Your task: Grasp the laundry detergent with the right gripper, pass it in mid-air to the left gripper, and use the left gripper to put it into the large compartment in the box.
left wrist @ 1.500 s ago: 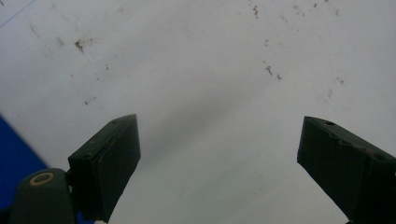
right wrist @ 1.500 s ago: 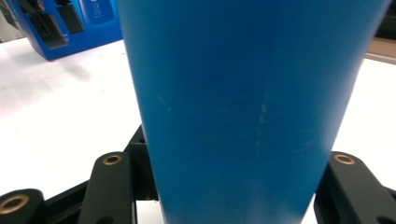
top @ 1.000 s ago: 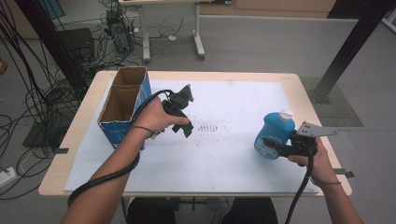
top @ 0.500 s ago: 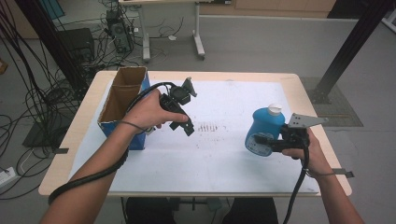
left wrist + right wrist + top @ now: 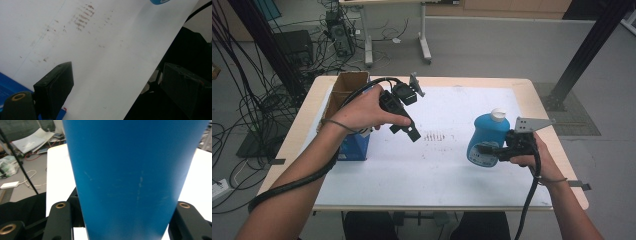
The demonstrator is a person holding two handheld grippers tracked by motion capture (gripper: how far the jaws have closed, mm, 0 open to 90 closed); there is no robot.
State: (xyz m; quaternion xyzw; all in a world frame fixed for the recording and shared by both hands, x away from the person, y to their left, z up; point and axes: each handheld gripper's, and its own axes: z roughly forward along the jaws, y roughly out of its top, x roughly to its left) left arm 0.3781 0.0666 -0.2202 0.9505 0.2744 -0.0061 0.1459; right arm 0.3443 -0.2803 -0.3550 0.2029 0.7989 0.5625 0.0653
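A blue bottle [image 5: 486,141] with a white cap stands upright over the right part of the white sheet [image 5: 442,170]; its smooth blue wall [image 5: 135,175] is close up in the right gripper view. My right gripper [image 5: 493,149] is shut on its lower body from the right, one jaw on each side. My left gripper [image 5: 408,128] hangs above the sheet next to the cardboard box [image 5: 346,89], pointing down and to the right. Its jaws have just been opening, and nothing but bare sheet lies between them [image 5: 120,82].
The open cardboard box with a blue side stands at the table's left edge. Brown smudges [image 5: 434,136] mark the sheet's middle. A black post [image 5: 587,45] rises beyond the far right corner. Cables [image 5: 257,100] and another table's legs lie on the floor behind.
The left hand has lifted its gripper higher above the sheet and the jaws have spread a little. The right hand has carried the bottle leftward and slightly up.
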